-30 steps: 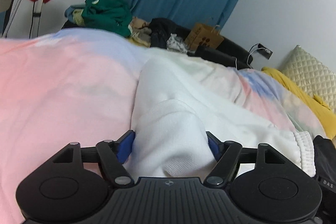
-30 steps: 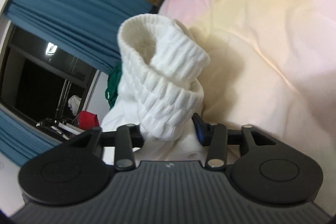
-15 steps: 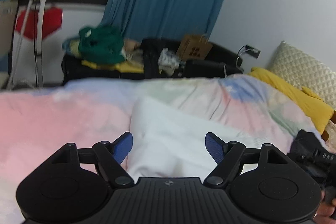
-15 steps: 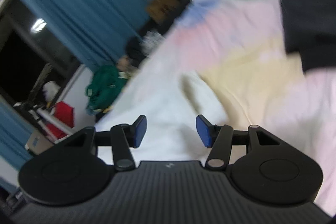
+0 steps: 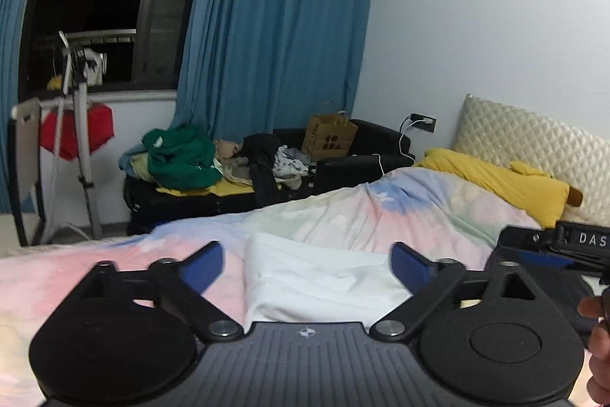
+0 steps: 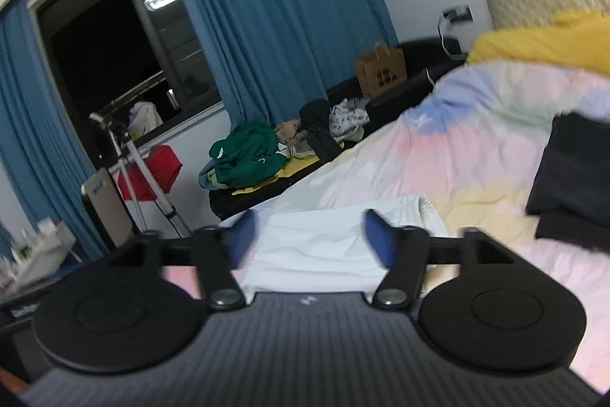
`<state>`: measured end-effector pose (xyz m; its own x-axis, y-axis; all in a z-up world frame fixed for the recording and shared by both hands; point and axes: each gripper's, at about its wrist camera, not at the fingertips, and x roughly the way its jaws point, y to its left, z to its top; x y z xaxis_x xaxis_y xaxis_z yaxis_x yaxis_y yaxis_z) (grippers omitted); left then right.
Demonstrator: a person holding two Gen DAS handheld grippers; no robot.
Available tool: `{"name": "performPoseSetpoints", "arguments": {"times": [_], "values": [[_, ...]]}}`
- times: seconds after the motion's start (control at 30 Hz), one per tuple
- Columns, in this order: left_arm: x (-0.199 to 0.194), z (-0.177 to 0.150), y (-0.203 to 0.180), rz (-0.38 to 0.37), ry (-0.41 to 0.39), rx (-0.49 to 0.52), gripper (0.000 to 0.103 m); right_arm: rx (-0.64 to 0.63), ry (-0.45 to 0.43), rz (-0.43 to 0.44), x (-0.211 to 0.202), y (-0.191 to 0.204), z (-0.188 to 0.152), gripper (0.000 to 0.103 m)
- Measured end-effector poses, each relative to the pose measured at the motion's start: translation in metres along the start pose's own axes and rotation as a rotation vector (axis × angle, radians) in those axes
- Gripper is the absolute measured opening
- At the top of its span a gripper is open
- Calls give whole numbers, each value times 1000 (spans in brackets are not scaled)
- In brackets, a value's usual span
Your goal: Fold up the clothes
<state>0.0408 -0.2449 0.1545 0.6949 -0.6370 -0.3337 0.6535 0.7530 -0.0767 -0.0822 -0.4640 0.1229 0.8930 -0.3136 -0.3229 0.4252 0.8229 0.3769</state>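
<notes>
A: Item one, the white knitted garment (image 5: 316, 277). Where did we log it?

B: Flat on the pastel tie-dye bedspread (image 5: 419, 216), directly ahead of both tools. A second earlier we had it pinched in both; the right one held a ribbed cuff bunched up in the air. Half a second earlier both had already let go, and at this moment we had drawn back and up, so the whole room showed.

A: State of the fingers?

B: Left gripper (image 5: 307, 264): blue-padded fingers spread wide, nothing between them. Right gripper (image 6: 309, 235): likewise parted and empty, its view smeared by motion.

A: Meaning for the task?

B: We judged one fold finished and set down. The garment looked like a compact rectangle, though the tool bodies hid its near edge.

A: Materials and shapes?

B: Soft, thick cloth, shallow creases on top, a ribbed band (image 6: 415, 212) along its right end. The bedspread was thin, rumpled cotton in pink, blue and yellow.

A: Other entries?

B: A stack of folded black clothing (image 6: 572, 178) to the right on the bed, squared and matte. A yellow plush cushion (image 5: 495, 178) against a quilted cream headboard (image 5: 533, 143). A heap of loose clothes, green on top (image 5: 179, 157), on a black sofa beyond the bed, likely our next stock.
</notes>
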Motion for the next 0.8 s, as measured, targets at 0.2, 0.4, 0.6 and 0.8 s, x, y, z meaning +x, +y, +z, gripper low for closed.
{"name": "performPoseSetpoints", "arguments": {"times": [0.2,0.4,0.6,0.8], "values": [[-59,-23,0,61,-21,25,103,-124,-4,-4,-34,36,-26,82],[-87,-54,10,99,-12,15,103,-243,-41,-46,-50,66,-61,82],[-95,-80,21,132,-9,22,103,-271,-33,-54,-49,74,-87,82],[-94,-98,29,142,32,29,103,-268,-25,-61,-46,75,-109,82]]}}
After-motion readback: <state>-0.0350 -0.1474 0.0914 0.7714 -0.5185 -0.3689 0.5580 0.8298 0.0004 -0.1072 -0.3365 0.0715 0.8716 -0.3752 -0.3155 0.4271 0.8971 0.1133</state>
